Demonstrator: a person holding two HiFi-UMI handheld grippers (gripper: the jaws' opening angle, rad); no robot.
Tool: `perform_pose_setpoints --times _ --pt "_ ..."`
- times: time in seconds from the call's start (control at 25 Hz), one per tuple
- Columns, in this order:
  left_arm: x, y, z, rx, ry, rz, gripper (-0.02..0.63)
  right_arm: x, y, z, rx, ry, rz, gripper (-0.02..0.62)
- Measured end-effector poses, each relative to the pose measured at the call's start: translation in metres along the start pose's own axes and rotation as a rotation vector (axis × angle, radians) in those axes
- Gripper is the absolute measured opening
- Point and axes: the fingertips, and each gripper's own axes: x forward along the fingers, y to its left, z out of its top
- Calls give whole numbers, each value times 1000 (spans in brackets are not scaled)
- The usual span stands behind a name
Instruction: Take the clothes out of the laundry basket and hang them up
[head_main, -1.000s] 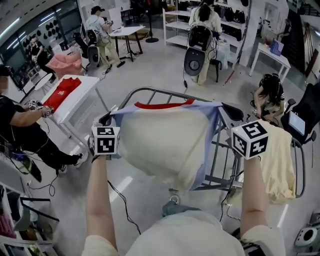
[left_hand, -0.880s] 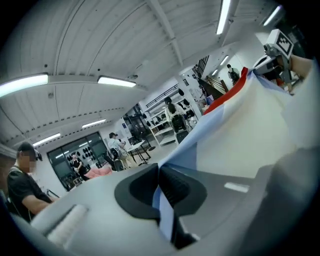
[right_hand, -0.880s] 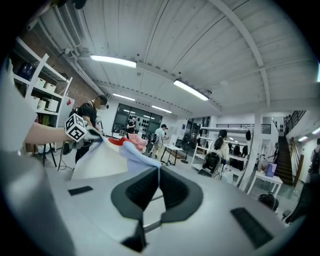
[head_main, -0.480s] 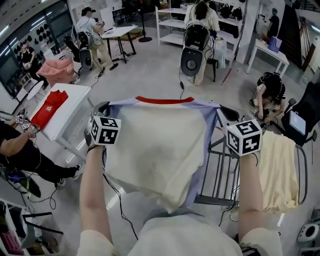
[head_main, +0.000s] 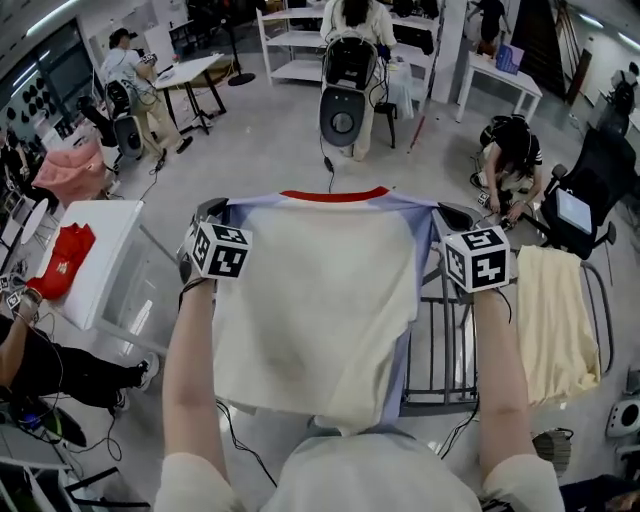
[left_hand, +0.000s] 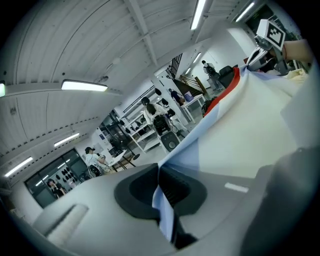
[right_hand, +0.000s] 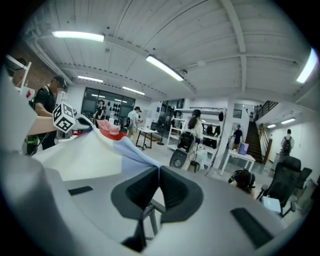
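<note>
I hold a cream T-shirt (head_main: 320, 300) with pale blue shoulders and a red collar, spread flat between both grippers in the head view. My left gripper (head_main: 203, 215) is shut on its left shoulder, and that blue cloth (left_hand: 165, 210) is pinched between the pads in the left gripper view. My right gripper (head_main: 450, 218) is shut on the right shoulder, with the blue cloth (right_hand: 137, 157) running into the closed jaws in the right gripper view. The shirt hangs over the grey metal drying rack (head_main: 440, 350). The laundry basket is hidden.
A pale yellow garment (head_main: 555, 320) hangs on the rack's right side. A white table (head_main: 90, 270) with a red shirt (head_main: 62, 265) stands at the left. Several people work around the room, one crouching (head_main: 510, 150) at the right. Shelves (head_main: 300, 40) line the back.
The shirt has been lifted and stretched out flatter, with both grippers held level. The view has swung, so the rack and the white table have slid down and left in the frame.
</note>
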Motion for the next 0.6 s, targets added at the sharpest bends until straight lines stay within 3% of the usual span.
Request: perform_pose_setpoints --times 0.32,0.6 --pt "76 -23 14 68 -23 -140 14 51 -35 -18 39 106 -169 11" --pt "124 -61 -7 90 54 -270 18 89 -45 -55 97 206 -230 14"
